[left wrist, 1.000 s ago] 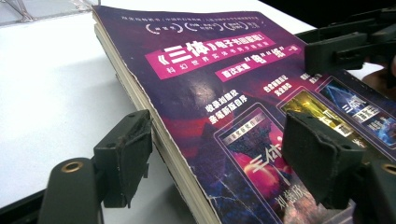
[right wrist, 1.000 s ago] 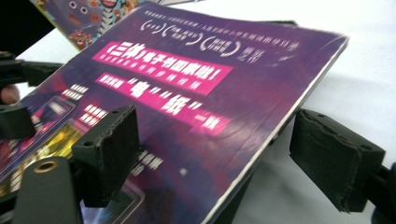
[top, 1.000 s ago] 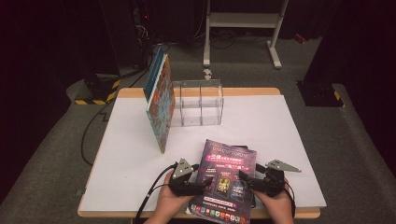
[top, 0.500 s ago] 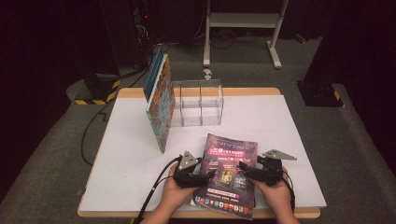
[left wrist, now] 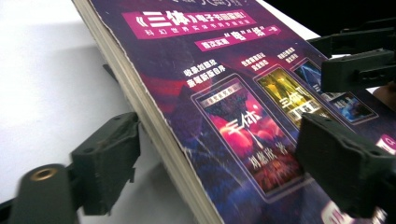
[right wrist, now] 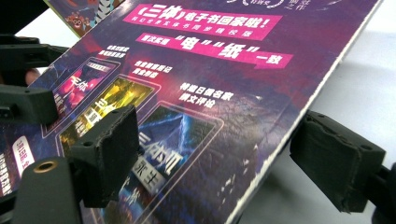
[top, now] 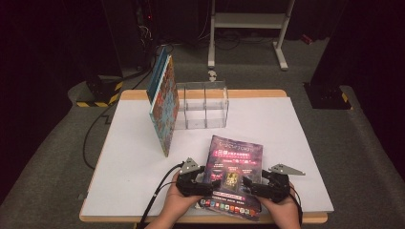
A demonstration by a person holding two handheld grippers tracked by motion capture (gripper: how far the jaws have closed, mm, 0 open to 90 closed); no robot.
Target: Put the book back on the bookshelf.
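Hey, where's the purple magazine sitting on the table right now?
In the high view the purple magazine lies at the table's near edge, between the left claw and right claw, in front of the clear organizer.

My book point(top: 232, 176) has a glossy printed cover, scuffed white along its edge, and its page block point(left wrist: 154, 126) looks like rough, creamy paper. The pads point(right wrist: 112, 149) on my grippers are matt black, grainy and chipped at the corners. The table point(top: 133, 157) has a smooth, matt white top. The rack point(top: 203, 105) is clear, shiny plastic.
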